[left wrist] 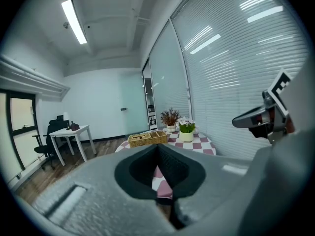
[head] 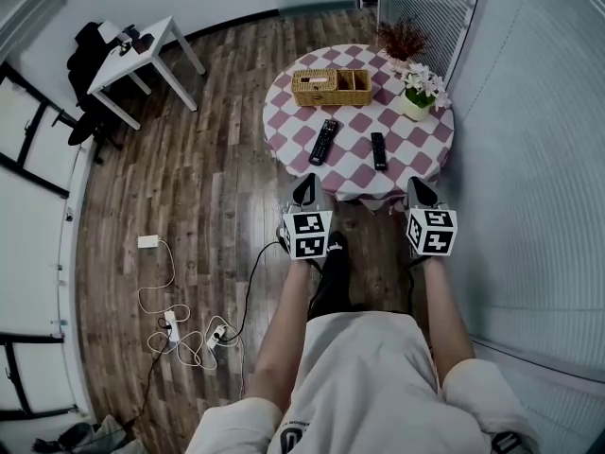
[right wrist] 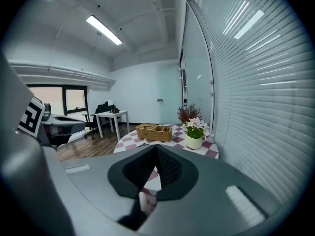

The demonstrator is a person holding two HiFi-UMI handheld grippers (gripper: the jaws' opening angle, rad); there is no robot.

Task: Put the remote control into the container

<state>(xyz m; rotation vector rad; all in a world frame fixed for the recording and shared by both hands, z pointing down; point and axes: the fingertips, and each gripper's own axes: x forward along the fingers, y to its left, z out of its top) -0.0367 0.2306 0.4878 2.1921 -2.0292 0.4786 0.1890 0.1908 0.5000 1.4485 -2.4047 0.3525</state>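
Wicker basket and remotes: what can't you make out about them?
- Woven wicker basket contents: too small in head view; its wall hides them in both gripper views.
- Two black remote controls: buttons too small in head view; left tongs' grey body hides them in left gripper view.

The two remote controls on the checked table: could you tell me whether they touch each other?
Apart. The head view shows the larger remote control and the smaller remote control lying with bare checked tablecloth between them.
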